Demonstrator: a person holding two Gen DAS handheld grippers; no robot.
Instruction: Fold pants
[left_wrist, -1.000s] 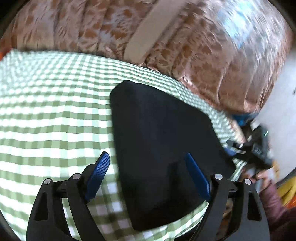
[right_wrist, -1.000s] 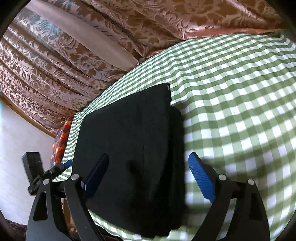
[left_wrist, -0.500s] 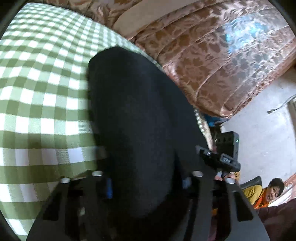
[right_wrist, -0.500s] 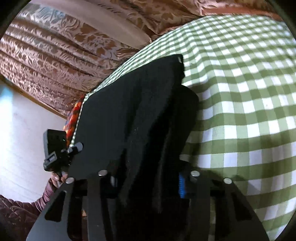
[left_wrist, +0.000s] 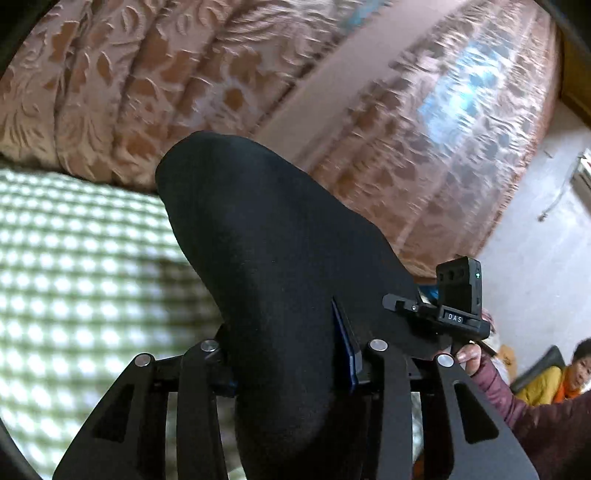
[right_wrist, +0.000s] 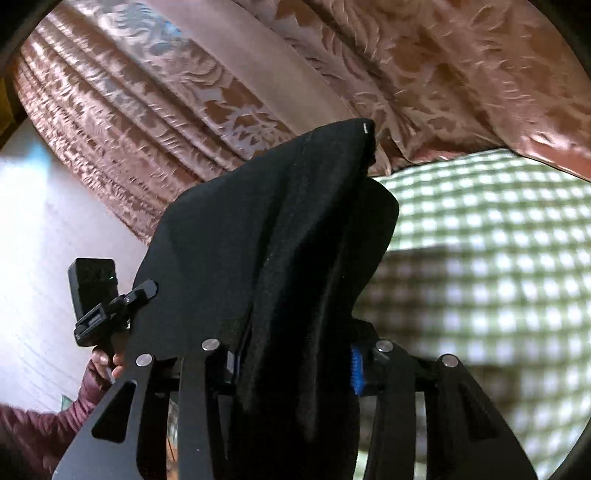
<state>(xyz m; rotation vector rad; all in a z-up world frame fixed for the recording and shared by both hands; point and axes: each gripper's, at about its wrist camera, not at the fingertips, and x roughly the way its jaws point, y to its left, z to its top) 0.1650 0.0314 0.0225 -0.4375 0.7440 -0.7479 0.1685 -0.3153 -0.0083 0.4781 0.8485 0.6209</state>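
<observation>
Pants (left_wrist: 280, 280), black, folded: both tongs, left (left_wrist: 291, 363) and right (right_wrist: 295, 363), clenched on the near edge; we next carry it over, far.

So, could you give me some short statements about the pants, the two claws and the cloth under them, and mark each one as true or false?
1. The left claw is shut on the black pants. True.
2. The right claw is open and holds nothing. False: it is also shut on the pants.
3. The pants lie flat on the checked cloth. False: both claws hold them lifted, and they cast a shadow on the cloth.
4. The cloth has green and white checks. True.
5. Patterned curtains hang behind the pants. True.
</observation>
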